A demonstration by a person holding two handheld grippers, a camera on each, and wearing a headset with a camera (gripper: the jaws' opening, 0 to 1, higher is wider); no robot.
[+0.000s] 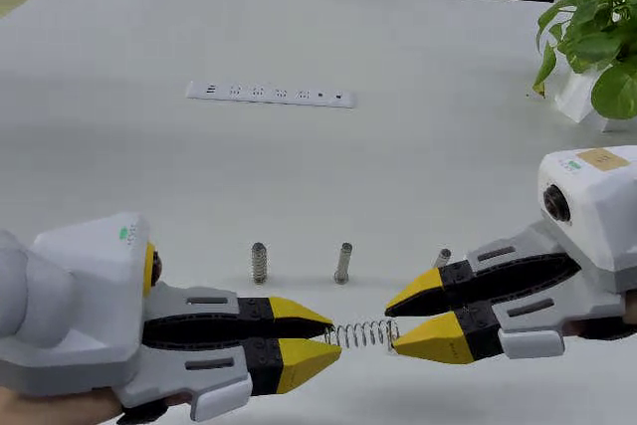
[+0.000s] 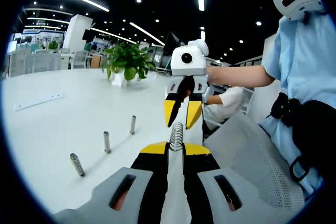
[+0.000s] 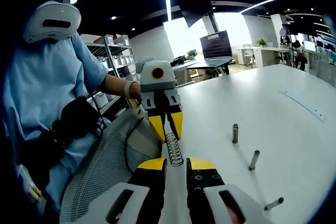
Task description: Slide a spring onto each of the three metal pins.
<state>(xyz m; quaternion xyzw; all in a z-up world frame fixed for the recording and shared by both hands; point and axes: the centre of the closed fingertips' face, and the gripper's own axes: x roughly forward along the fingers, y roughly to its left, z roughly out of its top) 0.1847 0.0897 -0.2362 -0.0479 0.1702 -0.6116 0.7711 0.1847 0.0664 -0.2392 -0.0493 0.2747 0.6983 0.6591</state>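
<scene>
A loose spring hangs level above the table between both grippers. My left gripper is shut on its left end. My right gripper stands open, its yellow tips around the spring's right end. In the left gripper view the spring rises from my jaws toward the right gripper. Three upright metal pins stand behind. The left pin wears a spring, the middle pin is bare, and the right pin is half hidden behind the right gripper.
A white power strip lies farther back on the grey table. A potted plant stands at the far right. A person's mesh chair sits at the table's near edge.
</scene>
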